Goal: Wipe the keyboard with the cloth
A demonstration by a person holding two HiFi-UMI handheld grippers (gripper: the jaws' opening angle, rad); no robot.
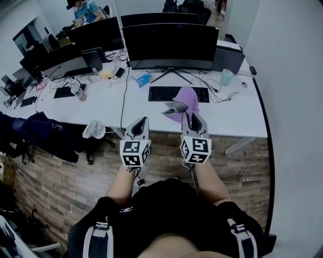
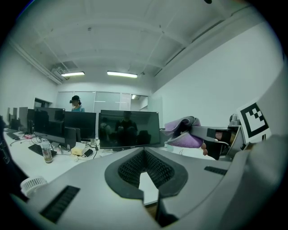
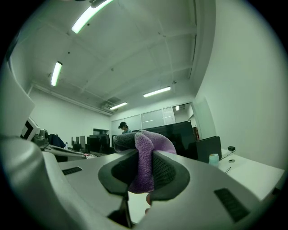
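Observation:
A black keyboard [image 1: 178, 93] lies on the white desk [image 1: 237, 118] in front of a wide dark monitor [image 1: 170, 46]. My right gripper [image 1: 184, 112] is shut on a purple cloth [image 1: 185, 102], held up in the air above the desk's near edge, just short of the keyboard. The right gripper view shows the cloth [image 3: 145, 167] pinched between the pads and bulging over their tops. My left gripper [image 1: 140, 128] hovers to the left of it, off the desk's front edge, shut and holding nothing. In the left gripper view the cloth [image 2: 182, 134] shows at the right.
A pale green cup [image 1: 226, 76] and loose cables lie right of the keyboard, a blue pack [image 1: 143, 79] to its left. Farther left are a bottle [image 1: 78, 91], a second keyboard [image 1: 64, 92] and a small white fan [image 1: 92, 130]. A person [image 1: 83, 10] sits at the far desks.

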